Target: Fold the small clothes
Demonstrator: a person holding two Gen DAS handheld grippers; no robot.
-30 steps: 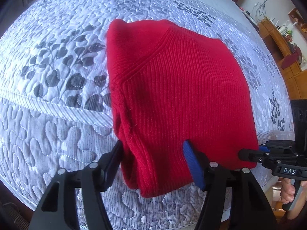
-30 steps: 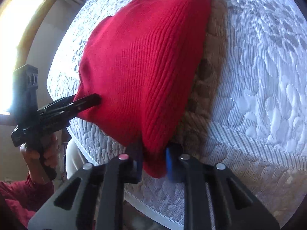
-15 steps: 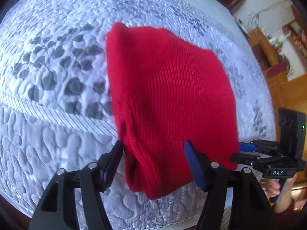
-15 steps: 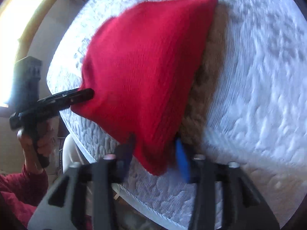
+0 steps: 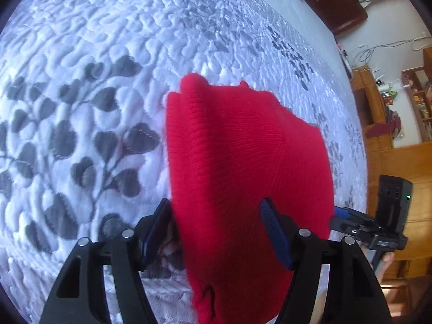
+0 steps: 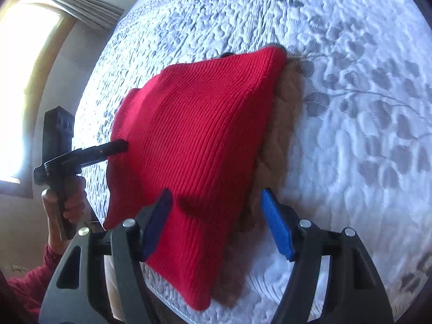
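Observation:
A folded red knit sweater (image 5: 243, 167) lies on the white quilted bed (image 5: 94, 54), near its front edge. It also shows in the right wrist view (image 6: 197, 140). My left gripper (image 5: 216, 232) is open, its jaws on either side of the sweater's near left corner. It shows from the side in the right wrist view (image 6: 116, 147). My right gripper (image 6: 216, 224) is open, its jaws straddling the sweater's near right corner. It appears in the left wrist view (image 5: 348, 216) at the sweater's right edge.
The bed cover has grey leaf patterns (image 5: 81, 145). Wooden furniture (image 5: 399, 162) stands beyond the bed on the right. A window with a curtain (image 6: 29, 81) is on the left. The sweater casts a brownish shadow (image 6: 280, 140) on the quilt.
My right gripper has opened from shut on the sweater's corner. Both grippers moved in over the bed and the sweater looks bunched shorter.

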